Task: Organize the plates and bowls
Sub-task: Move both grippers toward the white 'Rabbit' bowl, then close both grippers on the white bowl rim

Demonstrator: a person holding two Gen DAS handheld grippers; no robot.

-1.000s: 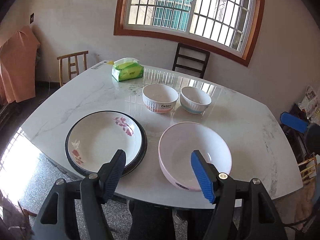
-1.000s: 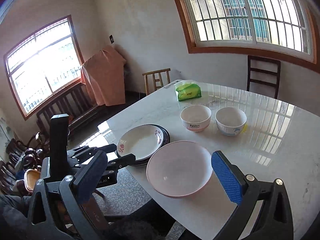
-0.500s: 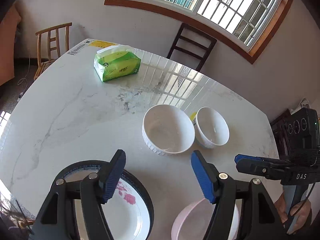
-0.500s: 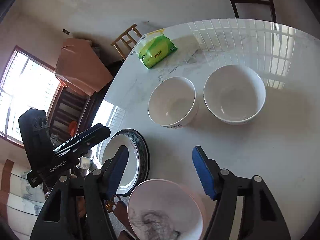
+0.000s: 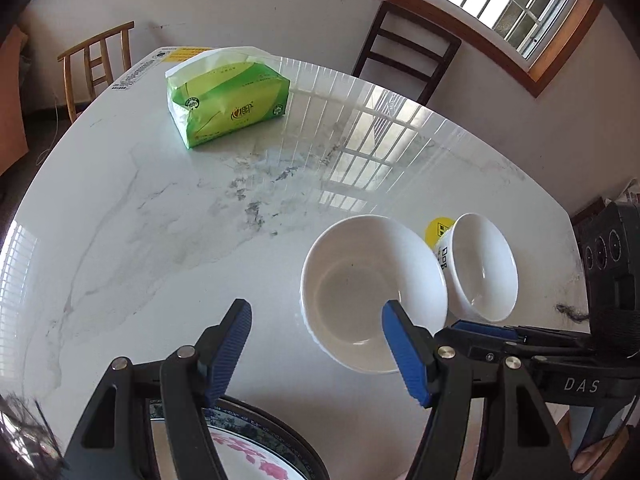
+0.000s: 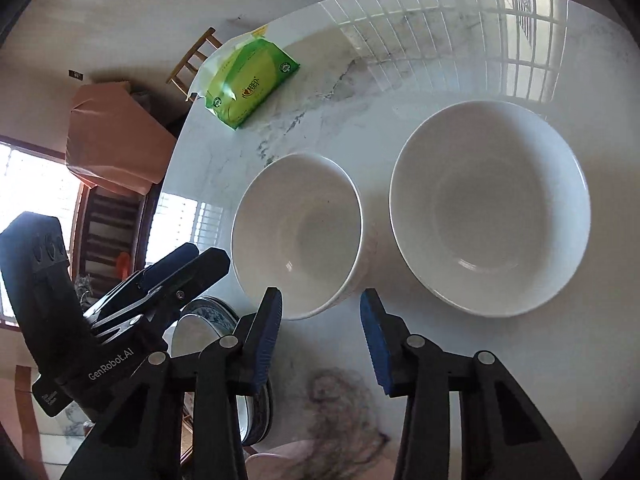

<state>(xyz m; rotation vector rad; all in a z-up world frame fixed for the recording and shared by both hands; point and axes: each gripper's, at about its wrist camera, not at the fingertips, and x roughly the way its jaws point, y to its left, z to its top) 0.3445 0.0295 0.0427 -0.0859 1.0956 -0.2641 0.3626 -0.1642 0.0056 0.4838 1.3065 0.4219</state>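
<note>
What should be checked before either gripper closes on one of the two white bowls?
1. Left gripper open, holding nothing: ok.
2. Right gripper open, holding nothing: ok.
3. Both white bowls upright, nothing inside, left bowl and right bowl: ok.
4. Gap between the bowls for a finger: cannot tell; the views disagree.
5. Tissue pack away from the bowls: ok.
6. Right gripper straddling the left bowl's rim: not ok.

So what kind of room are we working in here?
Most likely a home dining room: a marble-top table holding bowls and a tissue pack, wooden chairs around it, and a barred window behind.
</note>
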